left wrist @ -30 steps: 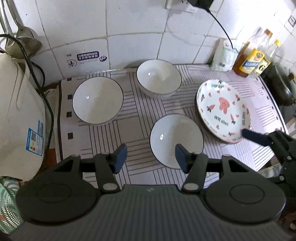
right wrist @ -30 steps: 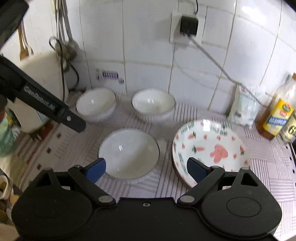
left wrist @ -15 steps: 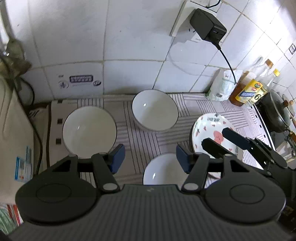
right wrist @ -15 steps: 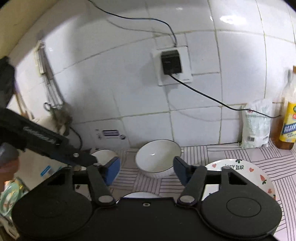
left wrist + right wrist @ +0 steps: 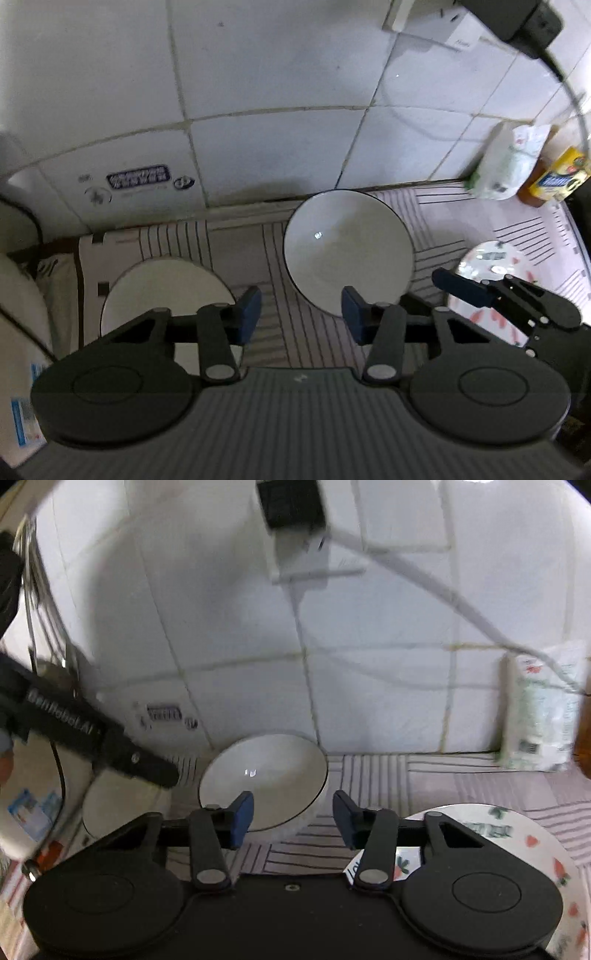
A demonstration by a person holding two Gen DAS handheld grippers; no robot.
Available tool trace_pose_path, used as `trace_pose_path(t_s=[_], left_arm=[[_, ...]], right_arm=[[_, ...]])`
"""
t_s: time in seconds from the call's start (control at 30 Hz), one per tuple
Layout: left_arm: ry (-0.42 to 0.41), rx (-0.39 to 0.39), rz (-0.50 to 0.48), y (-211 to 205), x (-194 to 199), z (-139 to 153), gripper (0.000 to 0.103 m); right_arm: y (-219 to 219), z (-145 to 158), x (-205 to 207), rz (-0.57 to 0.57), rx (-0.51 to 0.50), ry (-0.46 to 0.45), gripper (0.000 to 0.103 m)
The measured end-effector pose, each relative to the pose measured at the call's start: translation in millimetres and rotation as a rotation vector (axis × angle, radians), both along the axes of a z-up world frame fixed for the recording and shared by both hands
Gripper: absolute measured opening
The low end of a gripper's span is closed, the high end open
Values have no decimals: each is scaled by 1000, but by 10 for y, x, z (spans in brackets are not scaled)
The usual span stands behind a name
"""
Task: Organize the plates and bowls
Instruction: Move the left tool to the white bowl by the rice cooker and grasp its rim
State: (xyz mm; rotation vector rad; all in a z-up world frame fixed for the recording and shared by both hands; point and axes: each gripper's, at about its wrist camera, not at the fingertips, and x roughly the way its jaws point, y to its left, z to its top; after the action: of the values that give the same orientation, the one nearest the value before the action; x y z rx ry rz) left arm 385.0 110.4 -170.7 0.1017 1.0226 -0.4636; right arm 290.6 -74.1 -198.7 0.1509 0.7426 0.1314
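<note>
Left gripper (image 5: 301, 314) closing, nothing between pads; back bowl (image 5: 347, 251) at 1 o'clock. Right gripper (image 5: 291, 818) closing likewise (empty), patterned plate (image 5: 517, 834) at 3 o'clock.

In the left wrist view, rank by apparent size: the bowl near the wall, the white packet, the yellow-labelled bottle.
1. Bowl near the wall, clearly largest.
2. White packet.
3. Yellow-labelled bottle, smallest as seen, though cut off at the edge and farther away, so its true size is unsure.
</note>
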Motion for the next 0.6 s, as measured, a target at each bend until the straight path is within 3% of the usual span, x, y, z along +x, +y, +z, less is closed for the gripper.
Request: trace_pose_path(t_s=[0.03, 0.13, 0.3, 0.37, 0.43, 0.6], left_arm=[[-9, 8, -11, -36, 40, -19, 44], [5, 23, -50, -150, 159, -90, 44], [-24, 102, -37, -309, 320, -213, 42], [-28, 115, -39, -339, 367, -242, 36], [-36, 116, -27, -344, 391, -259, 36], [-5, 69, -11, -300, 374, -269, 35]], right_arm=[[1, -20, 30, 3, -17, 3, 40], [19, -76, 103, 9, -59, -1, 41], [-42, -126, 266, -6, -40, 31, 39], [-32, -125, 308, -8, -48, 43, 30], [-55, -140, 347, -7, -35, 53, 22], [-22, -152, 391, -7, -56, 63, 21]])
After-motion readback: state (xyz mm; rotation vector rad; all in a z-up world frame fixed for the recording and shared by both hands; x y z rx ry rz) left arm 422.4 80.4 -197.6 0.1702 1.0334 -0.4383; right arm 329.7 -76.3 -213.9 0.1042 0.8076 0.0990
